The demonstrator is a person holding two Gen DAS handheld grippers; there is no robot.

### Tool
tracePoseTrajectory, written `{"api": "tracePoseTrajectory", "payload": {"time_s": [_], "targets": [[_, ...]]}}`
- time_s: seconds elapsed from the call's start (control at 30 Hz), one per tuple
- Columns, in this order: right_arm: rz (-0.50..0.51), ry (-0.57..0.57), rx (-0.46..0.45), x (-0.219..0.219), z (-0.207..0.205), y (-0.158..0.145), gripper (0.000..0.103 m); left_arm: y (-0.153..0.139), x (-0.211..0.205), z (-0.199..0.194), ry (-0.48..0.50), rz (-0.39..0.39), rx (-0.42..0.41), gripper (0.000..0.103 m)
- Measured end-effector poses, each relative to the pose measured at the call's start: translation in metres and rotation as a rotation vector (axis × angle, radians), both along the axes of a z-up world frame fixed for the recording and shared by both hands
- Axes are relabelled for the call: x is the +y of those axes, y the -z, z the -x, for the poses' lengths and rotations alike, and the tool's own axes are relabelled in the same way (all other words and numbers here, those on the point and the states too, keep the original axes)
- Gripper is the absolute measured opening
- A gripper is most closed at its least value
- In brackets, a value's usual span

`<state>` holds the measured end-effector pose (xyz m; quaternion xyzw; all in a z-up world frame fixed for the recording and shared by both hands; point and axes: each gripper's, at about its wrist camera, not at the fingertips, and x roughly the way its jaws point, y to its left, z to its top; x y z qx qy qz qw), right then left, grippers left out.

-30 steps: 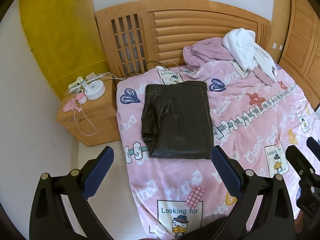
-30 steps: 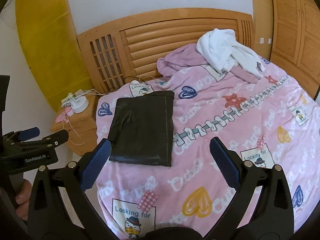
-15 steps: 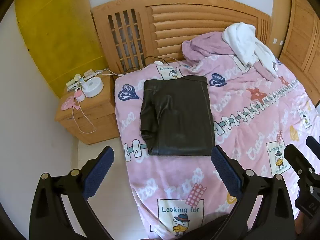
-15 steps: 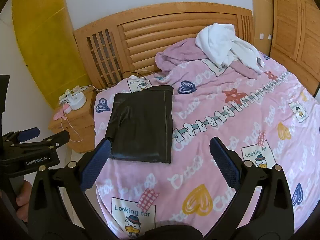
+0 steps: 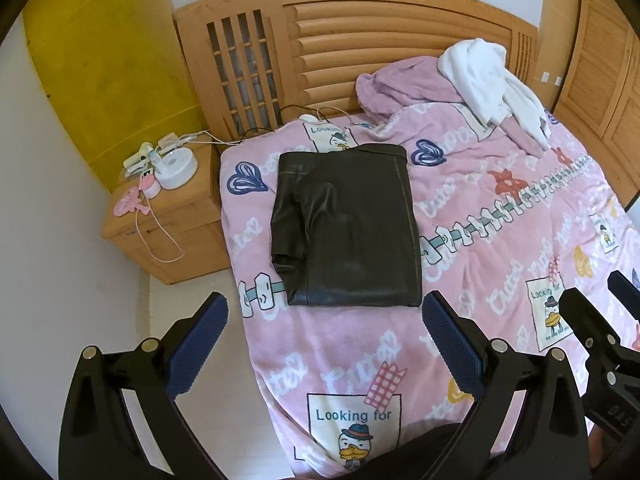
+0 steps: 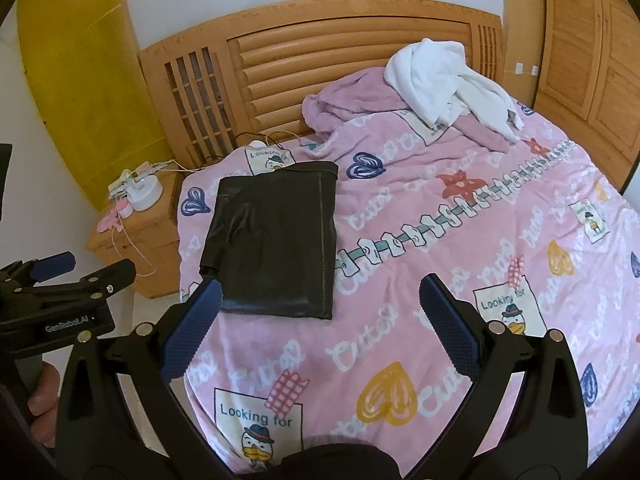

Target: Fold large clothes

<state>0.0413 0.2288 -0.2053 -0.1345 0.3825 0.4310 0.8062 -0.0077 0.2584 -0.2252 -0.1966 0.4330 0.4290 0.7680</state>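
Note:
A black leather-like garment [image 5: 348,228] lies folded into a neat rectangle on the left side of the pink printed blanket [image 5: 500,248]; it also shows in the right wrist view [image 6: 280,240]. My left gripper [image 5: 326,316] is open and empty, held above the bed's near edge, short of the garment. My right gripper [image 6: 320,304] is open and empty, also above the near part of the bed. The left gripper shows at the left edge of the right wrist view [image 6: 60,280].
A white garment [image 5: 492,80] lies crumpled on a bunched purple blanket [image 5: 400,84] by the wooden headboard [image 5: 360,40]. A wooden nightstand [image 5: 168,224] with small devices and cables stands left of the bed. Wooden wardrobe doors [image 6: 580,52] are at the right.
Both grippers have drawn slightly back and tilted, so the bed sits a bit lower in view. The folded garment has not moved. Both grippers stay open.

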Motion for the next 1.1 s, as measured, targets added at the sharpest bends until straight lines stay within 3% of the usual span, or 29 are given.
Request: {"api": "tracePoseTrajectory", "payload": {"time_s": [1.1], "targets": [[0.02, -0.007, 0.008, 0.0, 0.005, -0.002, 0.097, -0.002, -0.008, 0.016, -0.03, -0.004, 0.003, 0.095]]}}
